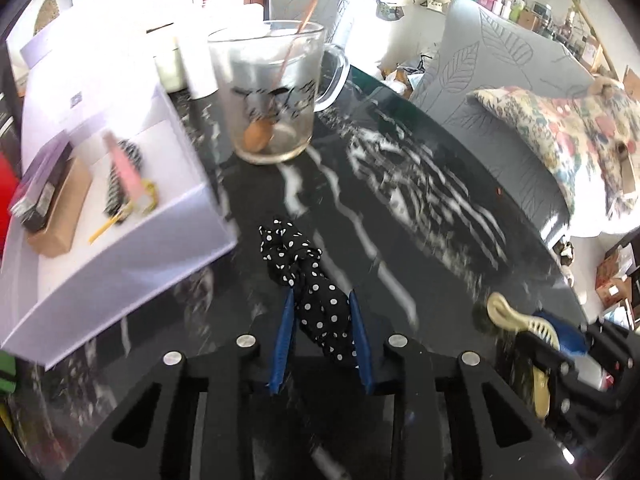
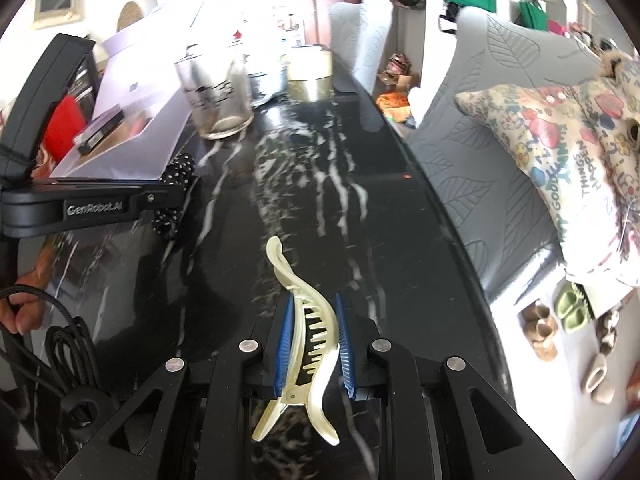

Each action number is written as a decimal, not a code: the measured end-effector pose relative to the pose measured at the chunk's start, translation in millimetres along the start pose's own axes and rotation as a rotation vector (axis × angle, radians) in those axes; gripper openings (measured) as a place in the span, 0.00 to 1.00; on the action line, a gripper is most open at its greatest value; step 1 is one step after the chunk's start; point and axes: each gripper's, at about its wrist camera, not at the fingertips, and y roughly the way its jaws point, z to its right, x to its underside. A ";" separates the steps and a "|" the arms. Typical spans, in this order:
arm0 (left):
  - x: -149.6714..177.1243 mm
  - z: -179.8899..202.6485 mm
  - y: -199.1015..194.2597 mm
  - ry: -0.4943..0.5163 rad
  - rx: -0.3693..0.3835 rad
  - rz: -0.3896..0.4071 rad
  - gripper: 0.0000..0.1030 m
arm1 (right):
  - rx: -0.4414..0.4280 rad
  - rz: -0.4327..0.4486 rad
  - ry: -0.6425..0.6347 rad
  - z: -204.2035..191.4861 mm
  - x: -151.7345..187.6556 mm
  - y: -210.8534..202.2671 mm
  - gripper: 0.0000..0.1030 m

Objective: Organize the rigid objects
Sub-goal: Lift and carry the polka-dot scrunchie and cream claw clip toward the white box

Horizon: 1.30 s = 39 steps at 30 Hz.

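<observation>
Two items are in hand, neither put away yet. Left gripper clamps a black polka-dot scrunchie over the table, near the white box. Right gripper clamps a cream hair claw above the table, well apart from the box. Box already has a pink comb, a striped clip and a brown packet. Judging by that, sorting is partway done; both held pieces likely go in next. Glass mug with spoon stands behind, untouched.

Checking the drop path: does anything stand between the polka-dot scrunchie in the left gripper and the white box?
Nothing visible does. The black polka-dot fabric scrunchie in the left gripper has only bare black marble table between it and the open white box.
</observation>
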 end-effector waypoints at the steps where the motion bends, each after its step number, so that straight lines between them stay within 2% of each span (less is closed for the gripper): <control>1: 6.5 -4.5 -4.6 -0.004 0.003 -0.006 0.27 | -0.004 -0.004 -0.005 -3.0 1.1 -0.3 0.20; 5: 29.8 -18.4 -21.0 -0.019 0.036 -0.034 0.27 | -0.046 -0.014 -0.025 -18.3 6.5 -3.6 0.20; 11: 59.5 -41.5 -42.4 -0.048 0.034 -0.056 0.27 | -0.115 -0.023 -0.070 -50.3 14.1 -7.5 0.20; 16: 69.7 -52.8 -49.4 -0.063 0.046 -0.076 0.27 | -0.137 -0.029 -0.105 -69.1 18.6 -8.5 0.20; 20: 70.8 -58.2 -47.0 -0.093 0.082 -0.085 0.27 | -0.139 -0.038 -0.104 -71.9 18.0 -8.1 0.21; 21: 70.8 -59.4 -44.6 -0.102 0.091 -0.091 0.29 | -0.138 -0.044 -0.106 -72.3 18.2 -8.6 0.23; 23: 69.5 -57.1 -39.7 -0.099 0.090 -0.097 0.34 | -0.133 -0.058 -0.113 -74.0 18.7 -10.0 0.39; 25: 67.2 -49.8 -37.3 -0.067 0.061 -0.095 0.38 | -0.123 -0.071 -0.131 -75.5 18.9 -11.0 0.42; 29: 63.9 -36.8 -33.1 0.000 0.003 -0.078 0.46 | -0.089 -0.077 -0.146 -75.7 22.3 -13.2 0.42; 32: 62.4 -33.1 -30.4 0.019 -0.026 -0.066 0.47 | -0.087 -0.079 -0.129 -71.1 23.1 -14.8 0.42; 36: 62.2 -33.2 -28.2 0.013 -0.022 -0.044 0.47 | -0.080 -0.080 -0.119 -66.7 23.5 -15.7 0.41; 37: 62.9 -33.7 -28.6 0.018 -0.027 -0.040 0.46 | -0.073 -0.083 -0.132 -67.6 23.5 -16.1 0.33; 38: 63.5 -33.4 -29.5 0.019 -0.026 -0.032 0.34 | -0.064 -0.082 -0.141 -68.3 23.2 -16.6 0.21; 39: 62.7 -31.7 -29.5 0.017 -0.023 -0.027 0.27 | -0.062 -0.083 -0.140 -68.2 22.6 -16.4 0.21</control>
